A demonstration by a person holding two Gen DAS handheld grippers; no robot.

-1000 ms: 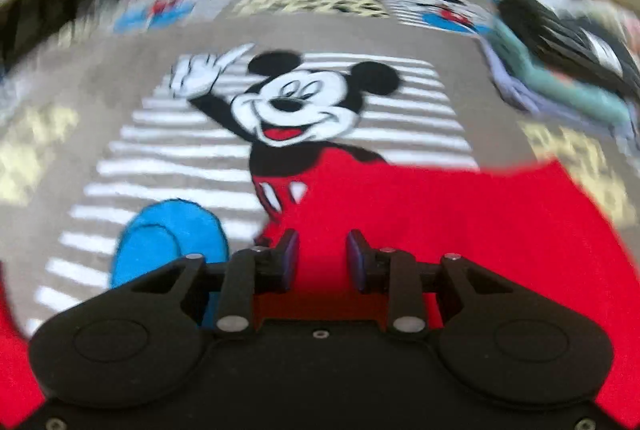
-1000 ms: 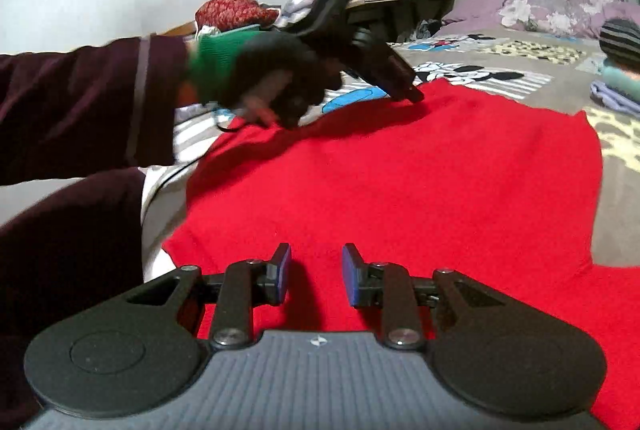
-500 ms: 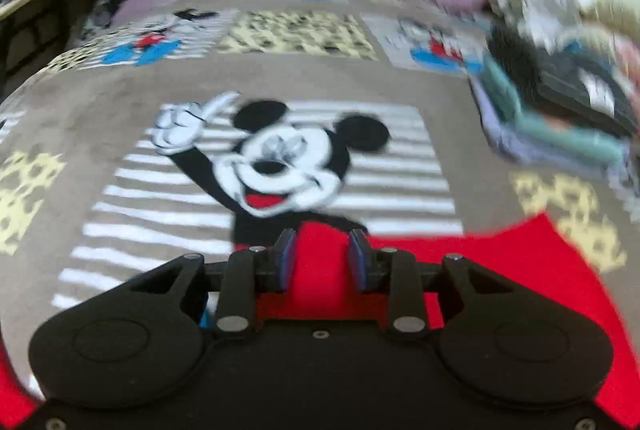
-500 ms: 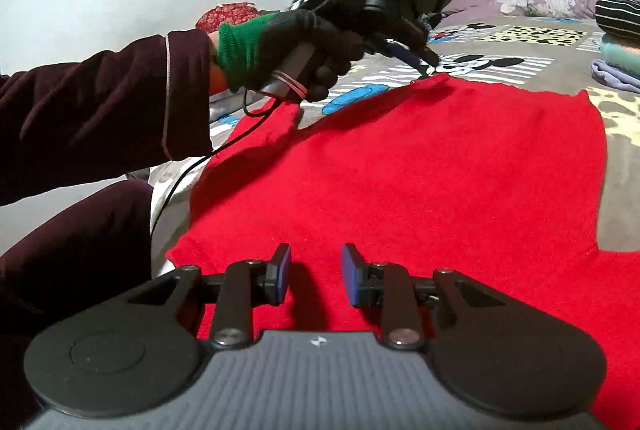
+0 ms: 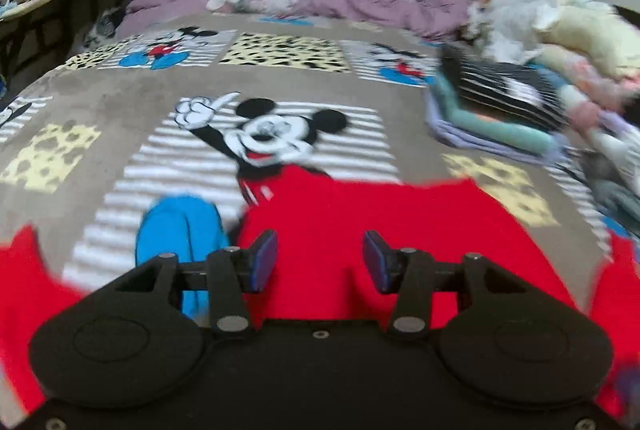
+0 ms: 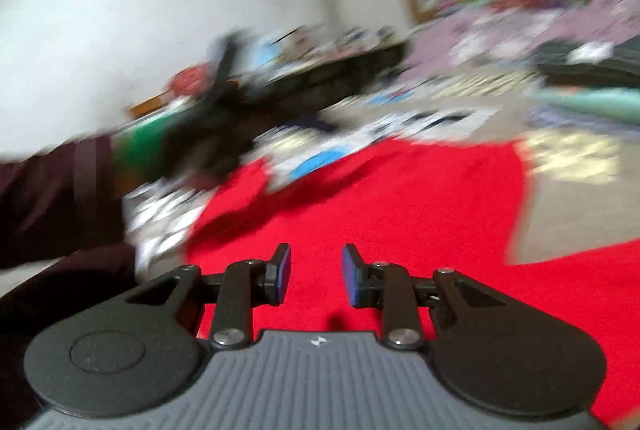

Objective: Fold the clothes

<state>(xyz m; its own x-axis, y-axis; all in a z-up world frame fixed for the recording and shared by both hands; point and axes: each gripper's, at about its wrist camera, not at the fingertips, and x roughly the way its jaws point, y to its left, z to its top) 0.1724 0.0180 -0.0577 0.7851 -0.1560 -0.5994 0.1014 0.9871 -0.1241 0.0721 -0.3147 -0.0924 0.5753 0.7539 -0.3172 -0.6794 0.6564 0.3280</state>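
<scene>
Here the red garment (image 5: 360, 222) lies spread flat on the bed (image 5: 100, 102). Left gripper (image 5: 320, 262) hovers unclenched and empty above its far edge; a shallow bite could slip. Right gripper (image 6: 316, 274), also parted and empty, might bunch cloth.

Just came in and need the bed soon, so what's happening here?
A person is folding clothes with a hand-held gripper in each hand. A red garment lies spread on the Mickey Mouse blanket. The left hand-held gripper and right hand-held gripper are both open above it, gripping nothing. Folded clothes sit stacked nearby.
</scene>
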